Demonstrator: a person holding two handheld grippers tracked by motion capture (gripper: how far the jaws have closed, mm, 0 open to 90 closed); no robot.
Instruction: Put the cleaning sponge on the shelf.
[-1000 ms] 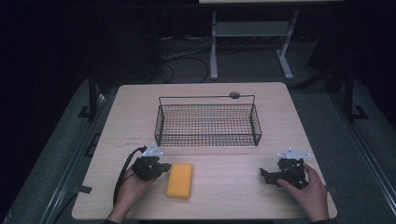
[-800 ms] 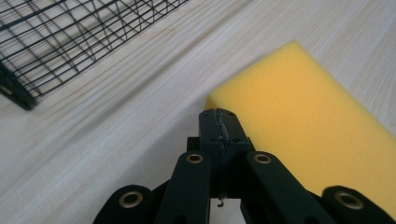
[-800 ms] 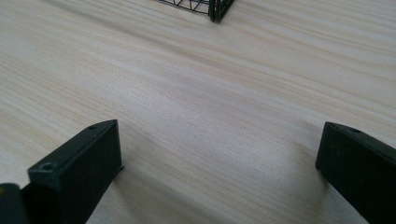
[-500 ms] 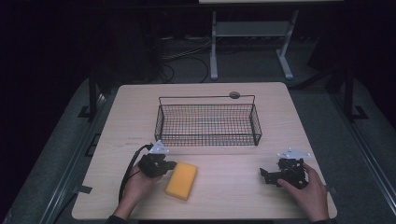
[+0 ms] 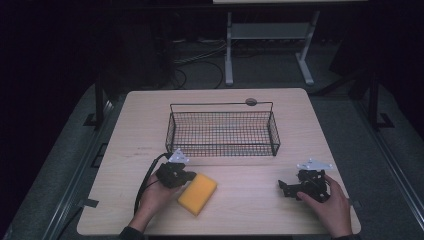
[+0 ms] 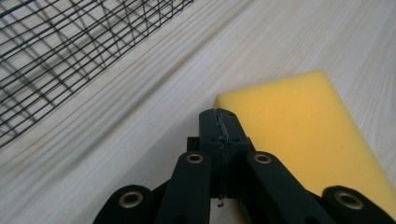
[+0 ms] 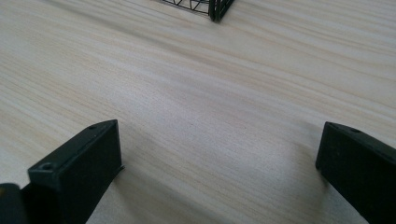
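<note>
A yellow sponge (image 5: 198, 193) lies flat and askew on the wooden table, in front of the wire basket (image 5: 222, 150). My left gripper (image 5: 186, 175) is shut with nothing between its jaws. In the left gripper view its closed tips (image 6: 219, 123) sit right at one corner of the sponge (image 6: 294, 126); whether they touch it I cannot tell. My right gripper (image 5: 285, 187) rests on the table at the right, held by a hand. Its jaws stand wide apart in the right gripper view (image 7: 219, 154), with bare wood between them.
The black wire basket (image 6: 56, 46) stands mid-table with nothing in it; one corner of it (image 7: 215, 7) peeks in at the top of the right gripper view. A small dark round disc (image 5: 251, 102) sits by the far edge. A cable (image 5: 145, 182) trails from the left gripper.
My left gripper has slid to the right against the sponge's upper left corner, and the sponge has turned from square-on to slanted. The right gripper has stayed put.
</note>
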